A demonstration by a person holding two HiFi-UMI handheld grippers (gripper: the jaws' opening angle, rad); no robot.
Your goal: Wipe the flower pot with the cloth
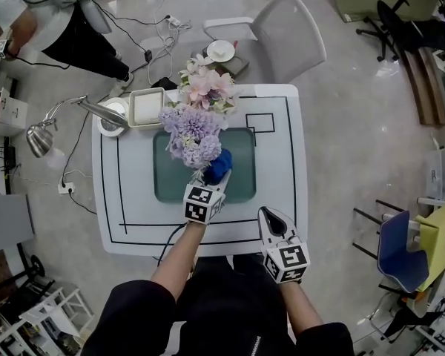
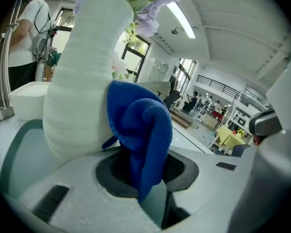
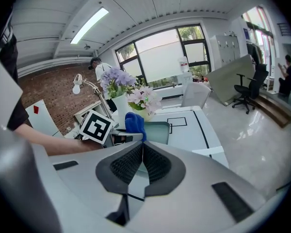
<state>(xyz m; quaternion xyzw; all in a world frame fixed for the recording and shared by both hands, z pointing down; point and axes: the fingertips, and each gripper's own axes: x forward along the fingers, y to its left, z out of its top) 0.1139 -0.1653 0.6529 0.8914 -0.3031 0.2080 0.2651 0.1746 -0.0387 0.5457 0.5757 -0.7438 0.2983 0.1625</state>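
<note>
A white ribbed flower pot (image 2: 82, 81) stands on the green mat (image 1: 245, 170). In the head view it is hidden under its purple flowers (image 1: 193, 133). My left gripper (image 1: 212, 187) is shut on a blue cloth (image 2: 141, 130), which is bunched up and pressed against the pot's right side. The same cloth (image 1: 219, 165) shows just right of the purple blooms. Seen from the right gripper view, the cloth (image 3: 134, 122) sticks up past the left gripper's marker cube. My right gripper (image 1: 273, 225) hangs over the table's front edge, shut with nothing in it (image 3: 141, 152).
Pink flowers (image 1: 208, 87) stand behind the purple ones. At the table's back left are a white box (image 1: 146, 107) and a desk lamp (image 1: 96, 111). A grey chair (image 1: 289, 32) stands behind the table, a person (image 1: 52, 13) far left, a blue chair (image 1: 400, 251) right.
</note>
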